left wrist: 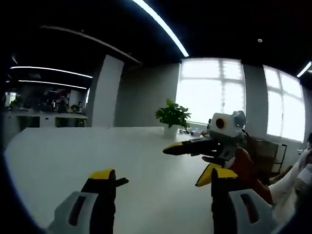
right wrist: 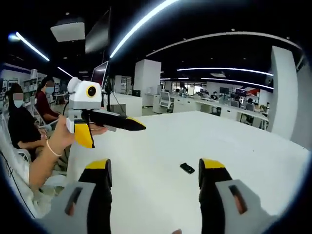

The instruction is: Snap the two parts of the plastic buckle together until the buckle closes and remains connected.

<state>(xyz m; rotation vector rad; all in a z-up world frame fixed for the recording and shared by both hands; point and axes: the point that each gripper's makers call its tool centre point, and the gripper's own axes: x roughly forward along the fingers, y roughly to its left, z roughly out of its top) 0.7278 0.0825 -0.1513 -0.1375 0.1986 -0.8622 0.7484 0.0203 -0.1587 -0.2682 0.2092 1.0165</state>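
While both tools are held above the white desk (right wrist: 161,161), the left hand-held gripper (left wrist: 158,187) is seen in its own view with its two yellow-tipped jaws spread wide apart and nothing between them. A small dark piece can be made out just beside the tip of its left jaw; what it is cannot be told. The right hand-held gripper (right wrist: 155,173) is likewise seen in the right gripper view with its jaws set wide apart and nothing gripped.

One black buckle part (right wrist: 187,168) lies flat on the desk in the right gripper view, between the two jaws and nearer the right one, touched by neither. No second buckle part can be picked out with certainty.

Each tool is also caught by the other's camera. The right one enters the left gripper view from the right, its dark, yellow-tipped jaws pointing leftward and apart from each other. The left one is seen at the left of the right gripper view, held by a hand (right wrist: 63,136) with a thin band at the wrist.

A potted plant (left wrist: 172,117) stands at the far end of the desk before bright windows (left wrist: 210,90). Seated people (right wrist: 22,124) are visible at the left of the right gripper view, and rows of office desks (right wrist: 234,108) beyond.
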